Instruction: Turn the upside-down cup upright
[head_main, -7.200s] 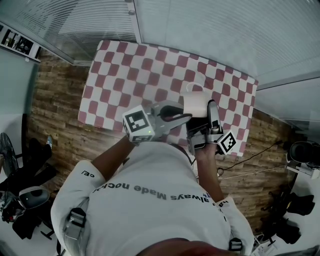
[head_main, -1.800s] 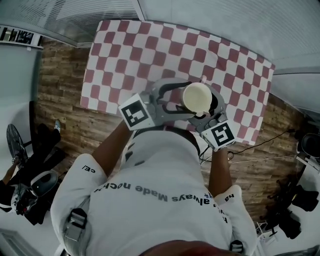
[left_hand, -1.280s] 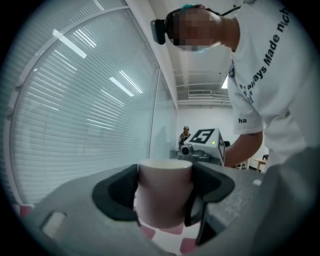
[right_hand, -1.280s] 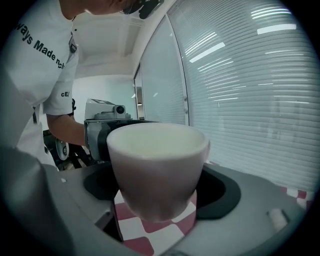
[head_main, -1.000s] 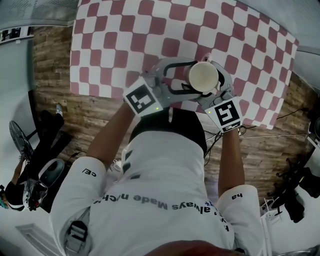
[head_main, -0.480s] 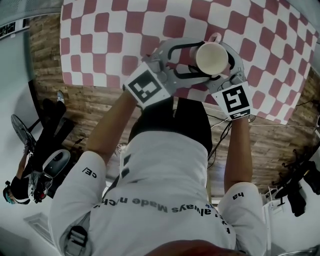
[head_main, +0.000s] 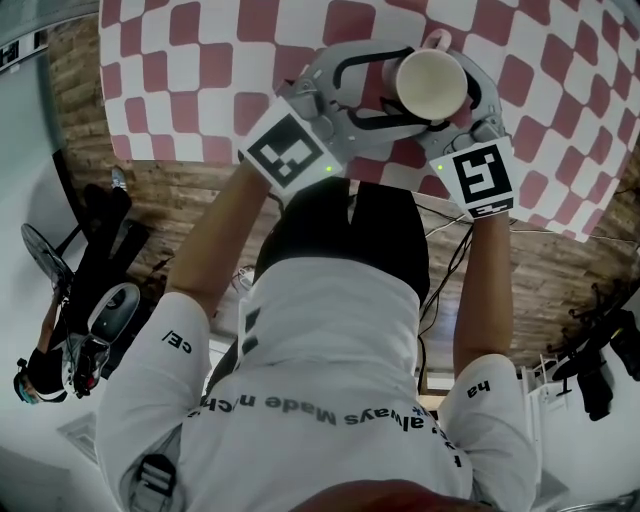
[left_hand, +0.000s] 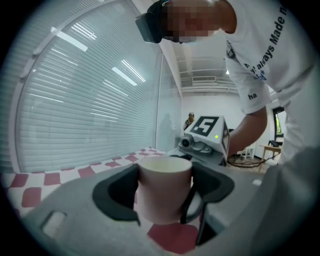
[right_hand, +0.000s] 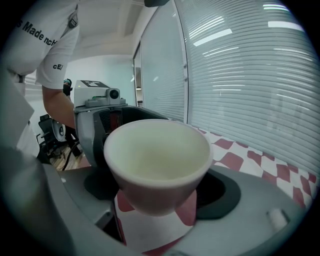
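1. Now the cup (head_main: 432, 85) sits mouth-up, pinched by both the left tool (head_main: 405, 88), at its 9 o'clock, and the right tool (head_main: 455, 110), at 5 o'clock.
2. Its axis is upright, with the checkered tabletop (head_main: 200, 60) directly beneath.

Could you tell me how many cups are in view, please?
1: the cup is upright, between the jaws of the left gripper and right gripper, over the checkered tablecloth. No others seen.

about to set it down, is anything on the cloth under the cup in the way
Nothing visible does. The cup is mouth up, gripped by the left tool and the right tool. Both gripper views show only bare checkered cloth beneath it.
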